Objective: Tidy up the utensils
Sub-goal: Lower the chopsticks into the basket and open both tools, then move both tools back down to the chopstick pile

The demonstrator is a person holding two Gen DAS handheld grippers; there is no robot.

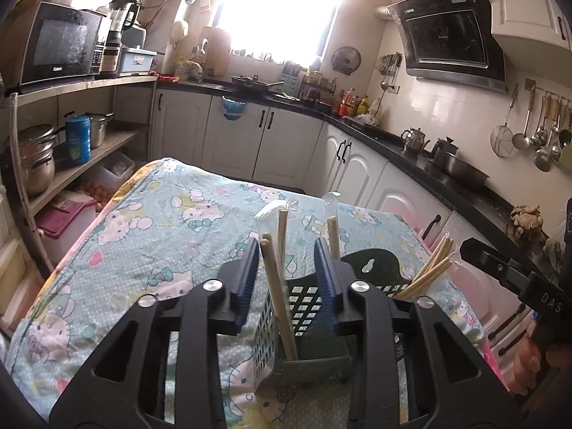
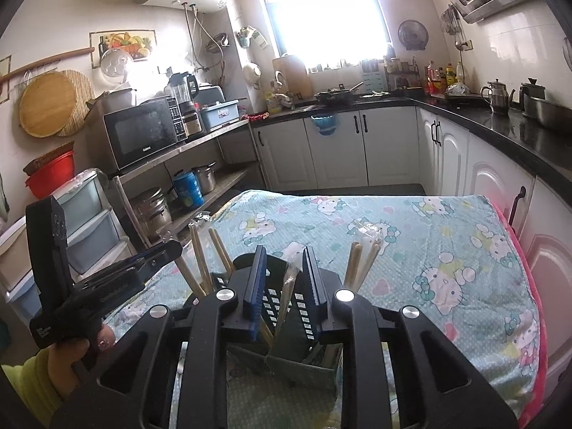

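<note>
A dark green perforated utensil holder (image 1: 307,307) stands on the table, close in front of both grippers. Several wooden chopsticks in clear plastic sleeves stand upright in its compartments. My left gripper (image 1: 287,250) is open, and one sleeved chopstick pair (image 1: 277,286) rises between its blue pads without being pressed. In the right wrist view, my right gripper (image 2: 284,250) is also open over the holder (image 2: 304,357), with a sleeved chopstick pair (image 2: 289,286) loose between its pads. More chopsticks lean at the left (image 2: 200,261) and right (image 2: 361,261). The left gripper (image 2: 171,248) shows at the left edge.
The table wears a pale blue cartoon-cat cloth (image 1: 161,232). A shelf with a microwave (image 1: 60,50) and pots (image 1: 35,164) stands on the left. White cabinets and a black counter (image 1: 447,175) with kettles run along the back and right. A person's hand (image 2: 68,357) holds the left gripper.
</note>
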